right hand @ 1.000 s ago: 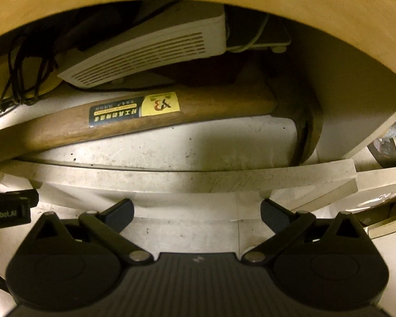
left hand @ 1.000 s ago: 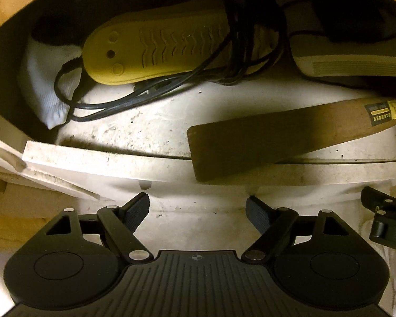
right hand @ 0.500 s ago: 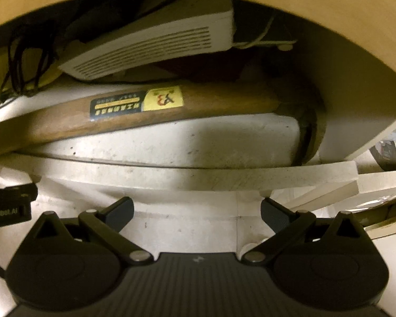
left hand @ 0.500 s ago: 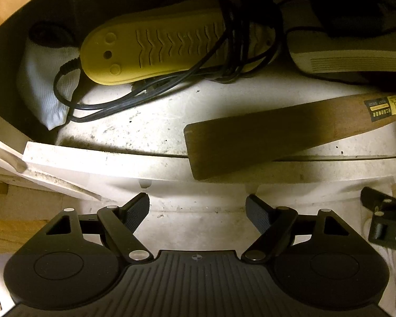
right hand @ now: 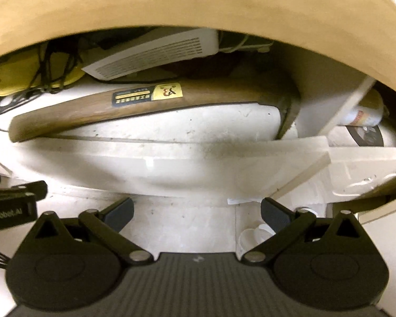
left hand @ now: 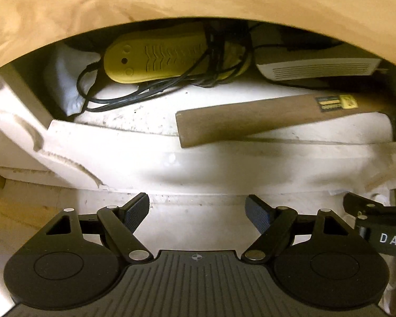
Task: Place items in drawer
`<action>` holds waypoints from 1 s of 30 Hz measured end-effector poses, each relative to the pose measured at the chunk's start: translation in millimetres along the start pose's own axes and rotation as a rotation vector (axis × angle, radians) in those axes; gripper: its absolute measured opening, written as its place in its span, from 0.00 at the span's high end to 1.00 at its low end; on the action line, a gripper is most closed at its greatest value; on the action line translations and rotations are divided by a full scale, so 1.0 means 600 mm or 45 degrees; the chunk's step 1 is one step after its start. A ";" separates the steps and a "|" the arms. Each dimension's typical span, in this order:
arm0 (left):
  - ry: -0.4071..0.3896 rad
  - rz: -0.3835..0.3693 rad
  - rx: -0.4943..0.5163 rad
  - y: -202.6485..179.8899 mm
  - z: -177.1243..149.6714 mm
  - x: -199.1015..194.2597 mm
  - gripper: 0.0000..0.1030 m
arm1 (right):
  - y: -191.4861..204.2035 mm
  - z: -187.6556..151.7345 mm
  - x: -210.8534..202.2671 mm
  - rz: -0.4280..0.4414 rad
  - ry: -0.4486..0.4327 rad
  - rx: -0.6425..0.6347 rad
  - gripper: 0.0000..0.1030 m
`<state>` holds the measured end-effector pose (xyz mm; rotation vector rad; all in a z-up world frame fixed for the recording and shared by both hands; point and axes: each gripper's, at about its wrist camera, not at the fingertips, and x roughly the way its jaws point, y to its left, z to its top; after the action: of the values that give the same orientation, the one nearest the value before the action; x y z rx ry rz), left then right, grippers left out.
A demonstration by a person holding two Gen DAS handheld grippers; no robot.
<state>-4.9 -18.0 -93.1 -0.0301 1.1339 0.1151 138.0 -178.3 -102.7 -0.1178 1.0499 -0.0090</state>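
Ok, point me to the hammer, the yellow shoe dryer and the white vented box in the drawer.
hammer (right hand: 92, 113): right wrist view, on the wooden handle, left of the label.
yellow shoe dryer (left hand: 155, 58): left wrist view, on its ribbed top face.
white vented box (right hand: 155, 52): right wrist view, on the slotted side.

Both wrist cameras face the open drawer from close by, sharing the hammer

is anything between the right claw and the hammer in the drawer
Only the drawer's white front wall. The hammer lies just behind it on the drawer floor, its handle end resting against that wall. The open, empty right claw sits in front of and below the wall, so it would need to come over the rim.
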 end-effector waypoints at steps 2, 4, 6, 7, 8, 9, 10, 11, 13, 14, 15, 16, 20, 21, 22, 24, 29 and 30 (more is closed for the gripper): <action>-0.019 -0.006 0.006 -0.003 -0.012 -0.020 0.22 | -0.001 -0.006 -0.012 0.002 -0.012 0.003 0.01; -0.038 -0.015 0.008 -0.001 -0.023 -0.043 0.22 | 0.002 -0.012 -0.031 0.004 -0.029 -0.005 0.01; -0.055 -0.023 0.010 0.003 -0.031 -0.064 0.22 | 0.005 -0.019 -0.050 0.007 -0.048 -0.015 0.01; -0.062 -0.028 0.011 0.005 -0.035 -0.072 0.22 | 0.005 -0.025 -0.058 0.008 -0.056 -0.018 0.01; -0.071 -0.035 0.012 0.006 -0.042 -0.082 0.22 | 0.005 -0.031 -0.065 0.010 -0.065 -0.020 0.01; -0.078 -0.039 0.012 0.011 -0.059 -0.097 0.22 | 0.004 -0.038 -0.072 0.012 -0.073 -0.023 0.01; -0.085 -0.041 0.009 0.014 -0.071 -0.114 0.22 | 0.003 -0.044 -0.080 0.014 -0.081 -0.023 0.01; -0.091 -0.042 0.008 0.016 -0.083 -0.132 0.22 | 0.002 -0.050 -0.090 0.015 -0.089 -0.022 0.01; -0.101 -0.049 0.023 0.029 -0.087 -0.164 0.22 | 0.001 -0.060 -0.115 0.017 -0.100 -0.016 0.01; -0.112 -0.049 0.034 0.035 -0.104 -0.181 0.22 | 0.001 -0.064 -0.124 0.019 -0.104 -0.013 0.01; -0.124 -0.046 0.045 0.037 -0.100 -0.194 0.22 | -0.001 -0.069 -0.134 0.022 -0.107 -0.010 0.01; -0.133 -0.043 0.053 0.039 -0.099 -0.207 0.22 | -0.002 -0.075 -0.143 0.025 -0.109 -0.009 0.01; -0.135 -0.047 0.065 0.015 -0.037 -0.168 0.22 | -0.004 -0.095 -0.171 0.034 -0.117 -0.011 0.01; -0.133 -0.047 0.063 0.018 -0.024 -0.146 0.22 | -0.005 -0.099 -0.177 0.038 -0.119 -0.012 0.01; -0.131 -0.047 0.062 0.021 -0.011 -0.124 0.22 | -0.006 -0.104 -0.184 0.043 -0.123 -0.012 0.01; -0.127 -0.044 0.067 0.023 -0.006 -0.116 0.22 | -0.008 -0.114 -0.198 0.054 -0.134 -0.009 0.01; -0.123 -0.049 0.083 0.022 -0.023 -0.133 0.22 | -0.010 -0.136 -0.227 0.081 -0.155 -0.006 0.01; -0.120 -0.054 0.084 0.023 -0.027 -0.138 0.22 | -0.011 -0.140 -0.233 0.086 -0.159 -0.005 0.01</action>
<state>-55.5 -11.6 -24.6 0.0099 1.0415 0.0404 -4.4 -183.6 -22.5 -0.0854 0.9290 0.0609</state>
